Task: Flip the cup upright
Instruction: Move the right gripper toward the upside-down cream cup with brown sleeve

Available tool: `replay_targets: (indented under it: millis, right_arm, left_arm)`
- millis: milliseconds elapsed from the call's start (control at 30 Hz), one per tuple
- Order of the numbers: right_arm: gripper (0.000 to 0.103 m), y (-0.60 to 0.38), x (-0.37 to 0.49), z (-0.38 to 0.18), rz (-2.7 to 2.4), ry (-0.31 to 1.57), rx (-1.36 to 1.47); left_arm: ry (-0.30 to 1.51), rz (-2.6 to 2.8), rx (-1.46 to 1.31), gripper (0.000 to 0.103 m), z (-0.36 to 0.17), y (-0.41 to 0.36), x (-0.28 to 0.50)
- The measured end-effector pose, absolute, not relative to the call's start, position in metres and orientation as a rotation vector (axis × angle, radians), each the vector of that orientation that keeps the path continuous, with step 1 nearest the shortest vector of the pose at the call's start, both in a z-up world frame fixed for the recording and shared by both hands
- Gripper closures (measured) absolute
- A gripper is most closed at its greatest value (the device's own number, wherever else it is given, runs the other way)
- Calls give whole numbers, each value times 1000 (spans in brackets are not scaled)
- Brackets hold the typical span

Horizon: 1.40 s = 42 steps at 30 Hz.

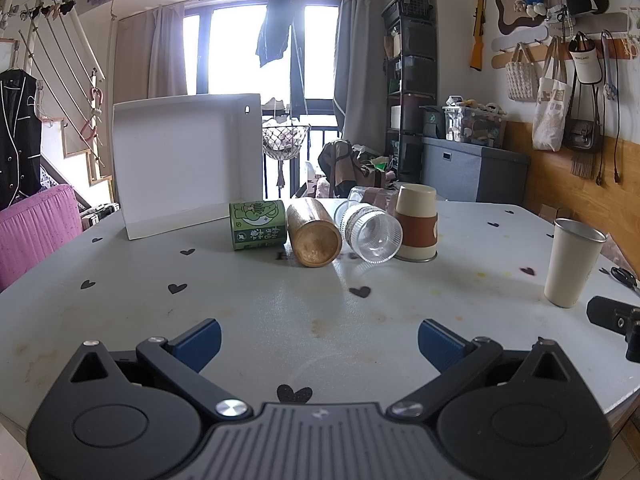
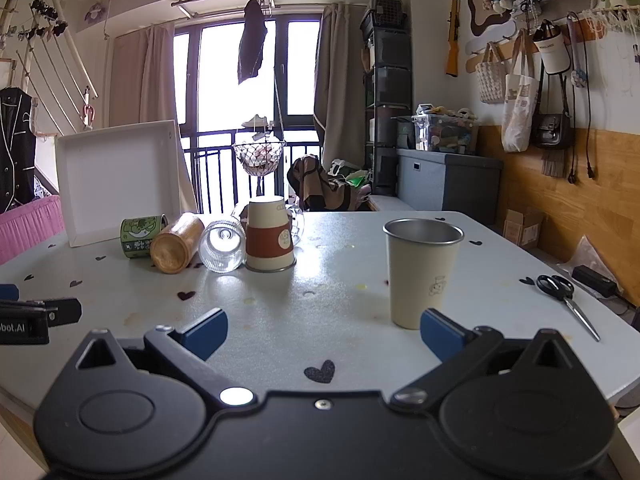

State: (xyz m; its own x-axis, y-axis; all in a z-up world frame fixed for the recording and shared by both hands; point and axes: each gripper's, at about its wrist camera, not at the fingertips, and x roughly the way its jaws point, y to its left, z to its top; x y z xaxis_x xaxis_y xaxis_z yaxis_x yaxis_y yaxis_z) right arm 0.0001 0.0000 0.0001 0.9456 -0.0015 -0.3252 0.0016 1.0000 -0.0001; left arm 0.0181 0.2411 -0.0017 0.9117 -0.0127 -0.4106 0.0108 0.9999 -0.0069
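L wrist: left tongs (image 1: 319, 340) wide open, empty, low centre. Paper cup (image 1: 416, 222) upside down, centre-right, touching a lying clear cup (image 1: 370, 232); looks light, crushable, so grip the sleeve gently.

R wrist: right tongs (image 2: 323, 334) gaping, empty. Paper cup (image 2: 269, 234) mid-left; steel cup (image 2: 420, 276) upright. Counter (image 2: 340, 248) glossy, prob. slick; cluttered room.

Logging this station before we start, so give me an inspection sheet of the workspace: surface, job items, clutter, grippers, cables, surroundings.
Surface: white table, heart stickers, stains.
Job's things: cream metal cup upright; paper cup upside down; green cup, wooden cup, clear cup on their sides.
Clutter: scissors, white tray propped up.
Grippers: left gripper, right gripper open, empty.
Cables: black adapter at table edge.
Surroundings: window, shelves, hanging bags.
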Motion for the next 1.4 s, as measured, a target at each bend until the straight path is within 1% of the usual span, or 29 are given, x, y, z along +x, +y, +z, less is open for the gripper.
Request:
replay_targets:
  millis: [1400]
  right_arm:
    - [0,1,1,0,1,333,-2]
  left_arm:
    - [423,-12,-6,0,-5,242,20]
